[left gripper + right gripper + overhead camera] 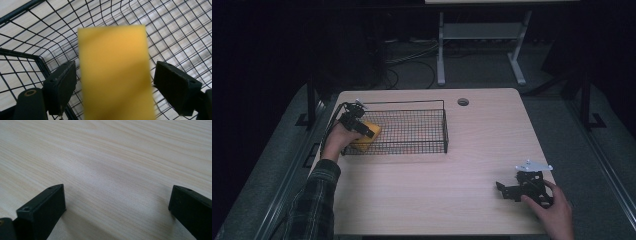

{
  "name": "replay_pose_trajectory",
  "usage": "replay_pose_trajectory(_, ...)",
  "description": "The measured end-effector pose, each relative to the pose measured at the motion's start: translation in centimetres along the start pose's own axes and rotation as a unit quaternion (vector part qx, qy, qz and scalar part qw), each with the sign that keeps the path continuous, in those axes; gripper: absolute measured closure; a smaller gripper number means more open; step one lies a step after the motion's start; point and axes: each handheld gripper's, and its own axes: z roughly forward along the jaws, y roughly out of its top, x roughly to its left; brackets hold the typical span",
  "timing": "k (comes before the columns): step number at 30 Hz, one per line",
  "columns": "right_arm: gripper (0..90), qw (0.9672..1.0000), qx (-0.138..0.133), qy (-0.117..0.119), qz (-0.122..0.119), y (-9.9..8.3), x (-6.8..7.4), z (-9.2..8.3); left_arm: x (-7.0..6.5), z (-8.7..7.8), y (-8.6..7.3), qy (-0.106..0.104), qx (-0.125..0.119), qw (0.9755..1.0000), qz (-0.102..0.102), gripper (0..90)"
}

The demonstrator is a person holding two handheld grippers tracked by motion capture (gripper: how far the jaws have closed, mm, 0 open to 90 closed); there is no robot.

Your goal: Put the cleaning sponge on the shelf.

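Yellow sponge block (115, 75) filled frame centre between left gripper (122, 82) jaws, gaps visible, released; likely soft, light; grip flat sides. Right gripper (117, 207) wide, empty.

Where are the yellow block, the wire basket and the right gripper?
yellow block (115, 75), left gripper view, middle of its face
wire basket (445, 122), high view, right wall
right gripper (502, 188), high view, between its fingertips

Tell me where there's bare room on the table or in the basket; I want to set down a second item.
Free: the tabletop between the basket and the right gripper, and the basket's right stretch of mesh. Crowded: the basket's left end, where the left gripper and the yellow block sit.
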Motion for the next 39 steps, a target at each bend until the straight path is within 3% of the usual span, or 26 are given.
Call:
replay_pose_trajectory(8,0.1,1.0000,0.000,0.000,0.000,0.0,0.0,0.0,-0.2,-1.5,0.4,0.002,-0.016,0.9999,0.000,17.4)
replay_pose_trajectory(21,0.2,1.0000,0.000,0.001,-0.001,0.0,0.0,0.0,-1.3,-5.6,1.2,0.002,-0.051,0.9986,0.011,17.5)
replay_pose_trajectory(39,0.2,1.0000,0.001,0.001,0.000,-0.1,0.1,-0.1,-3.4,-8.1,-1.1,0.001,-0.077,0.9969,0.018,17.7)
